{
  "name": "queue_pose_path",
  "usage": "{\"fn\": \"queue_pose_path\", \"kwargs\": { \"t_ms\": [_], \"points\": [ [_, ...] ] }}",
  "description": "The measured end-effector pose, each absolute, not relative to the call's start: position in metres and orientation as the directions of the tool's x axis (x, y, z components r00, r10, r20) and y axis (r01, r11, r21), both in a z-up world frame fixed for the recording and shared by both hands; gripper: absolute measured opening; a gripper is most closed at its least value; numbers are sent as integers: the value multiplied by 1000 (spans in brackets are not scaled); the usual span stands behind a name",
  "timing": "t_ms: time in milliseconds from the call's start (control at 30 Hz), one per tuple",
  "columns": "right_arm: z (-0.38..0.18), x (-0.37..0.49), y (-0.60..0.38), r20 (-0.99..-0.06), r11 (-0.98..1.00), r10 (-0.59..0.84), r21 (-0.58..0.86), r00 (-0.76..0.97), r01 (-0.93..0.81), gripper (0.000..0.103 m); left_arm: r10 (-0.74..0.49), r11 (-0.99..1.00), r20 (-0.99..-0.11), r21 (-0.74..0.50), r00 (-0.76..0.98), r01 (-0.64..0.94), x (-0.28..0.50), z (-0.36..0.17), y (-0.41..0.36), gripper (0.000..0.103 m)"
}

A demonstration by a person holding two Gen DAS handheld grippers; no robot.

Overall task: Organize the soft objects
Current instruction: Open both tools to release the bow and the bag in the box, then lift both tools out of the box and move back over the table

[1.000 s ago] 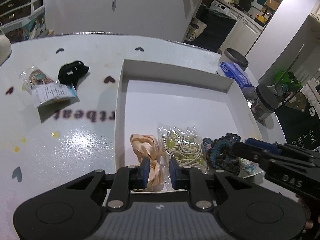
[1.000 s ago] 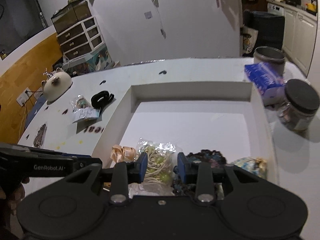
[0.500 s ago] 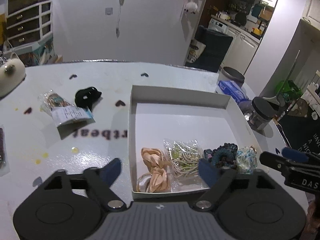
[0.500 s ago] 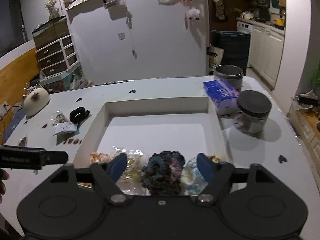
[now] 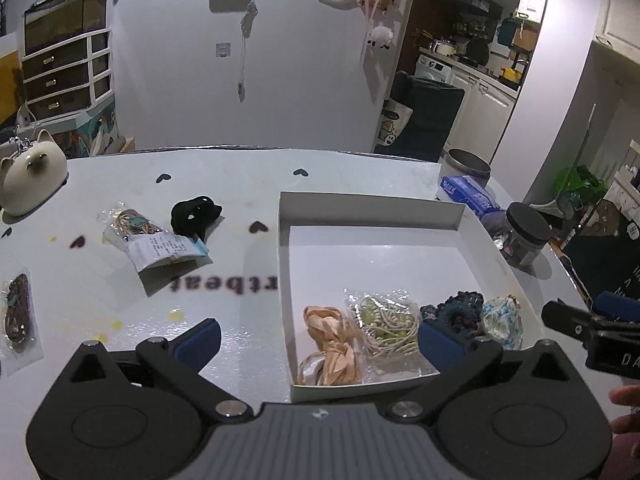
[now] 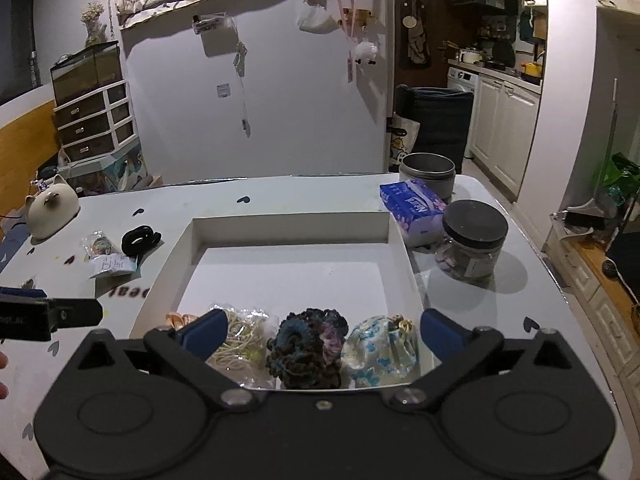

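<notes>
Left wrist view: left gripper (image 5: 320, 336) spread wide, holding nothing. White box (image 5: 372, 210) on the table (image 5: 240, 172); along its near wall sit a peach scrunchie (image 5: 330, 344), bagged hair ties (image 5: 384, 326), dark scrunchie (image 5: 456, 312), blue floral pouch (image 5: 502, 320). Black scrunchie (image 5: 194, 216) and another packet (image 5: 150, 238) lie outside, left of the box.

Right wrist view: right gripper (image 6: 322, 334) also wide open, empty, above the dark scrunchie (image 6: 306, 346) and pouch (image 6: 382, 346).

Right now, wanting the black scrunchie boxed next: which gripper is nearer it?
Left. The left gripper hovers open near the box's left wall, toward the black scrunchie; the right gripper hangs open over the box's right half, farther.
</notes>
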State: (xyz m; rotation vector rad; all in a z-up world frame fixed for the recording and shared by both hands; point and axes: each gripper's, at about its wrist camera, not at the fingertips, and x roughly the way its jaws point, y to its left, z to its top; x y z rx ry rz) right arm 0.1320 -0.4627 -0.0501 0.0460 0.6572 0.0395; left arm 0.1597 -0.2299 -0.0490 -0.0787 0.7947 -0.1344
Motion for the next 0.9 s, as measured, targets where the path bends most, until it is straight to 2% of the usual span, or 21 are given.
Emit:
{"fn": "queue_pose_path", "kwargs": {
  "t_ms": [433, 900],
  "points": [
    [-43, 123, -431, -611, 999, -3, 33, 792, 30, 103, -161, 987, -700, -120, 696, 108, 155, -44, -194, 103],
    [-41, 132, -356, -623, 999, -4, 33, 782, 31, 103, -145, 989, -698, -109, 701, 97, 162, -38, -118, 103]
  ]
}}
